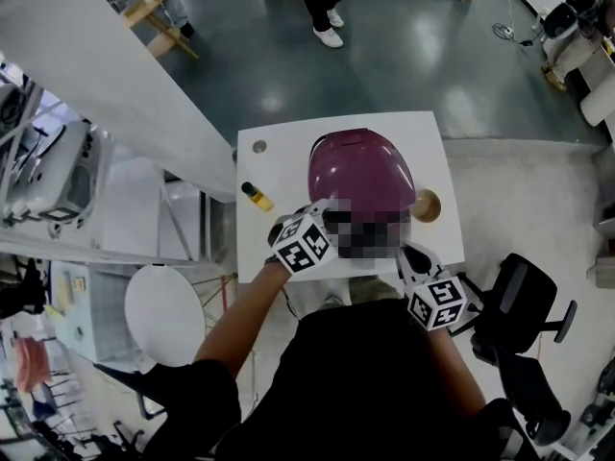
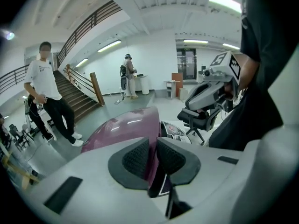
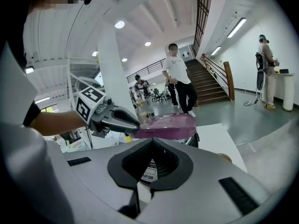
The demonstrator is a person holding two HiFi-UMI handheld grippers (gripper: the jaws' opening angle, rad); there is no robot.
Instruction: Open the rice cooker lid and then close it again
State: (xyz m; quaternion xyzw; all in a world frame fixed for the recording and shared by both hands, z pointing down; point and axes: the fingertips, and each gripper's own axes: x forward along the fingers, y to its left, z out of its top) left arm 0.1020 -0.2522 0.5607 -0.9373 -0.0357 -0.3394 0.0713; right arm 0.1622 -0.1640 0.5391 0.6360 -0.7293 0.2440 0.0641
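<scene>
Now I am pinching the edge of the lid (image 3: 170,125) with my left tool (image 2: 153,155), so I am steering it; it is looking lifted a little. The cooker (image 1: 360,176) is sitting on the white surface (image 1: 279,142). My right tool (image 3: 152,164) is waiting nearby, shut and empty.

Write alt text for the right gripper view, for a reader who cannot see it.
Over a white table, the left hand-held gripper grips the edge of the rice cooker's purple lid, which appears slightly raised. The right hand-held gripper fills the foreground, jaws shut and empty; people stand near a staircase behind.
</scene>
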